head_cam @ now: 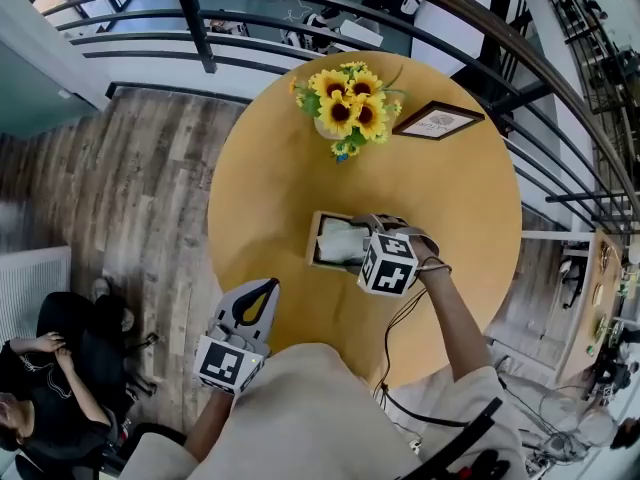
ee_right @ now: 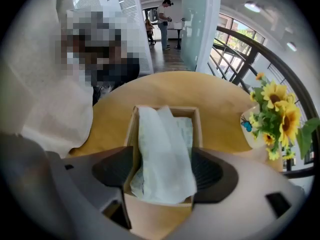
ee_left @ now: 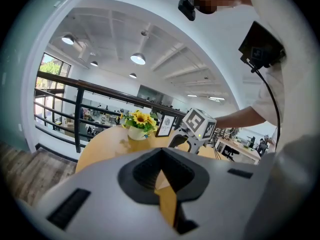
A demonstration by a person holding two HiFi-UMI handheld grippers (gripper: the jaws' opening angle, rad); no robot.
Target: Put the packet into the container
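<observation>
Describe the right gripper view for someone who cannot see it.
The right gripper, jaws open, straddles an open-topped tan box holding a crumpled white packet. The box sits on a round wooden table, with sunflowers at the right.

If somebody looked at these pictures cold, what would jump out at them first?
The sunflowers at the far side of the round yellow table draw the eye first. Next comes the cardboard container at the table's middle, a white packet lying in it, with the right gripper above, its fingers apart on either side.
</observation>
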